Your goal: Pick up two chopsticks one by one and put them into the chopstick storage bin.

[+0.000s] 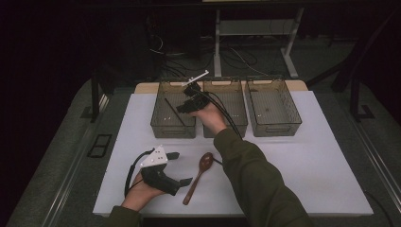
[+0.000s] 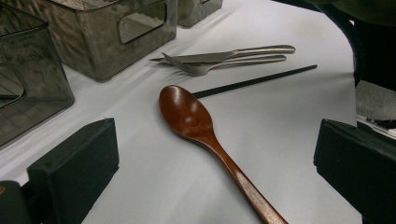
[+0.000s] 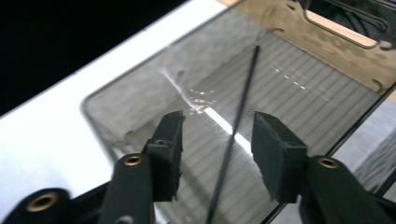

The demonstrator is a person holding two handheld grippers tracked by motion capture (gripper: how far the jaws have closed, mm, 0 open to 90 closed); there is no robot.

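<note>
In the high view, the right gripper point(image 1: 185, 105) is held over the leftmost of three clear bins point(image 1: 172, 109) in the upper middle of the frame, and a thin black chopstick point(image 1: 174, 112) lies slanted inside that bin. The right gripper view shows its jaws apart, with the chopstick point(image 3: 235, 126) seen in the gap between them, lying on the ribbed bin floor; whether either pad touches it cannot be told. The step in hand is judged to be the sorting of cutlery into bins, with this chopstick just placed or about to be gripped. It would be done well if the gripper were kept square over the bin, lifted straight up clear of the bin wall, and the jaws kept wide so the stick is not dragged.

The left gripper point(image 1: 182, 168) rests low at the lower left of the high view, jaws apart and empty, just beside a wooden spoon point(image 1: 198, 176) on the white surface point(image 1: 321, 165).

The left gripper view shows what the arm covers in the high view: a second black chopstick point(image 2: 254, 81) lying past the spoon's bowl point(image 2: 189, 112), and a metal knife point(image 2: 224, 54) and fork point(image 2: 219, 65) side by side in the upper middle of the frame. The high view alone gives the row of bins and shows that the middle bin point(image 1: 226, 111) and right bin point(image 1: 273, 108) appear to hold no cutlery.
</note>
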